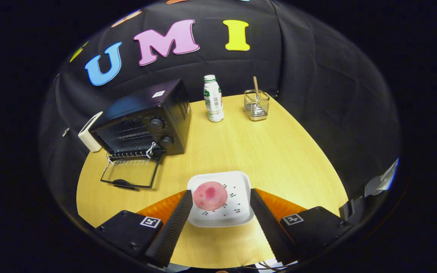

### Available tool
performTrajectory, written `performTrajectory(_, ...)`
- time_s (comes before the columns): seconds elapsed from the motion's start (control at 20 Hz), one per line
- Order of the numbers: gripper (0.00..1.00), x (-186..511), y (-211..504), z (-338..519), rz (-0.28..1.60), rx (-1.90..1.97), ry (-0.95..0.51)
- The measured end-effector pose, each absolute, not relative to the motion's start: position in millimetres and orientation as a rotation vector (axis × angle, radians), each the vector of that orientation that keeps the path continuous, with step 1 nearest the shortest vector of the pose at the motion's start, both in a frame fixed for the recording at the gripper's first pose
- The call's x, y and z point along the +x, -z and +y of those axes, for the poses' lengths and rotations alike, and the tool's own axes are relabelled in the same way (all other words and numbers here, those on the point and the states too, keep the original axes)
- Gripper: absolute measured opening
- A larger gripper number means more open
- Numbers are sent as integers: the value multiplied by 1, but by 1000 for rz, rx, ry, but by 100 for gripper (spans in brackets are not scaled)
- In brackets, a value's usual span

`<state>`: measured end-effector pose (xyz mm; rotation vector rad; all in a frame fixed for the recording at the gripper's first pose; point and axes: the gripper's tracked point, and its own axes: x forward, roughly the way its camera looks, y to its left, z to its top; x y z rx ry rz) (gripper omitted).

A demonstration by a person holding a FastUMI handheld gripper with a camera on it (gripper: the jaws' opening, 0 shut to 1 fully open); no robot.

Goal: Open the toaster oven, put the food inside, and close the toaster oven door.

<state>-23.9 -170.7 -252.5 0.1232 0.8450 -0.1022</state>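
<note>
My gripper (221, 195) hangs above the near part of the round wooden table (279, 159), fingers spread wide apart, gripping nothing. Between the fingers sits a white square plate (237, 212) w/ small dark printed marks; its left and right edges lie just beside my fingertips, contact can't be confirmed. On the plate, toward its left half, lies the food (209, 195): a flat, round pink slice w/ a darker patch in the middle. Toaster oven (146, 121) stands beyond my left finger, well apart from the plate, at the table's far-left side; black housing, two knobs on the front at its right. Its glass door (129, 172) is folded down flat onto the table, wire rack visible inside the cavity. A white block (88, 136) stands just beside the oven's left side. Further back, near the cloth wall: a white bottle (213, 99) w/ green cap, upright, and to its right a wire basket (257, 105) w/ a stick standing in it.
</note>
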Motion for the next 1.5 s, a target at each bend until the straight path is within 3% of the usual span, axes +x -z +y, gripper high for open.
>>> performTrajectory(0.7, 98, -20, 378, -227, 1251, 81, -7)
performTrajectory(0.8, 86, -17, 382, -226, 1269, 88, 1)
performTrajectory(0.85, 70, -17, 383, -227, 1279, 80, 13)
performTrajectory(0.95, 55, -16, 384, -229, 1288, 57, 33)
performTrajectory(1.05, 47, -19, 389, -220, 1333, 80, -21)
performTrajectory(1.15, 16, -13, 389, -218, 1357, 116, 0)
performTrajectory(1.5, 9, -23, 390, -216, 1356, 170, -31)
